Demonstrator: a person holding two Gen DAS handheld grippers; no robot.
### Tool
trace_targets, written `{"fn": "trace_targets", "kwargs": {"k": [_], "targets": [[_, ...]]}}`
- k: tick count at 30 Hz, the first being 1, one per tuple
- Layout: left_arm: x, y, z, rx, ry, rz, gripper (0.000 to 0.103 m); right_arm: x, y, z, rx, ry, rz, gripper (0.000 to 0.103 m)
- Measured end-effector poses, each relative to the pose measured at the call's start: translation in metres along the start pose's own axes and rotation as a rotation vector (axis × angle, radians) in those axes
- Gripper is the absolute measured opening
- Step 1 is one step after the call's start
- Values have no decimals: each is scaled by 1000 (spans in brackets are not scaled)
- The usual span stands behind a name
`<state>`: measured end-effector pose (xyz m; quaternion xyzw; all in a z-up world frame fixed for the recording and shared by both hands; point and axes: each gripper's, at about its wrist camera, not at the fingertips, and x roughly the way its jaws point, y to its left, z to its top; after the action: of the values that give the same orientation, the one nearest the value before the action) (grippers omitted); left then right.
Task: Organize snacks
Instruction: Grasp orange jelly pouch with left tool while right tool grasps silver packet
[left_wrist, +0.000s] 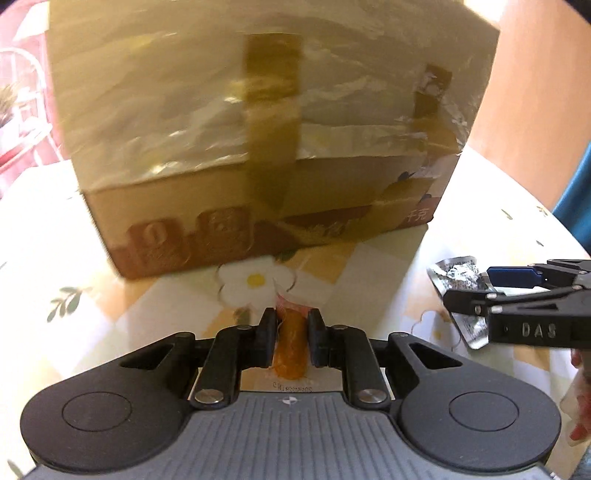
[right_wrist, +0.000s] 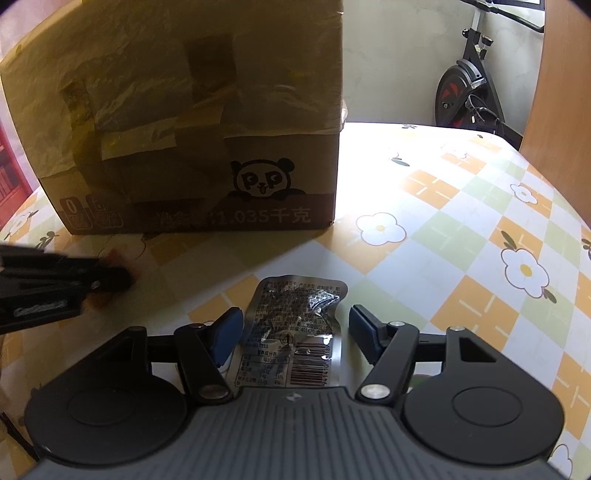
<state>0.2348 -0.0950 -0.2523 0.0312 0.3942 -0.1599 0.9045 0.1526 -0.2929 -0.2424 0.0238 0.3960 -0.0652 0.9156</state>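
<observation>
Fingers of left gripper (left_wrist: 291, 334) pinch small orange snack (left_wrist: 291, 350) in clear wrapper, snack squeezed tight between pads. Cardboard box (left_wrist: 258, 147) stands just ahead of fingers, tall wall facing them. Fingers of right gripper (right_wrist: 295, 334) spread wide, silver snack packet (right_wrist: 295, 332) lies flat on flowered tablecloth (right_wrist: 461, 240) between them, not pinched. Risks: soft snack may squash or slide out of slippery wrapper; lift too low and snack bumps box wall; flat packet may slip away when right fingers close.
</observation>
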Motion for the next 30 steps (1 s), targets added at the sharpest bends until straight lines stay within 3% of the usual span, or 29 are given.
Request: {"fn": "trace_targets", "kwargs": {"k": [4, 7, 12, 30], "targets": [[-13, 7, -4, -1, -26, 26, 19, 0, 1, -2, -23, -4, 4, 73], [-32, 21, -6, -56, -56, 35, 19, 1, 4, -4, -72, 0, 13, 72], [-53, 36, -13, -144, -91, 39, 19, -13, -5, 1, 29, -4, 34, 68], [-76, 70, -34, -247, -98, 49, 19, 3, 13, -7, -46, -17, -43, 67]]}}
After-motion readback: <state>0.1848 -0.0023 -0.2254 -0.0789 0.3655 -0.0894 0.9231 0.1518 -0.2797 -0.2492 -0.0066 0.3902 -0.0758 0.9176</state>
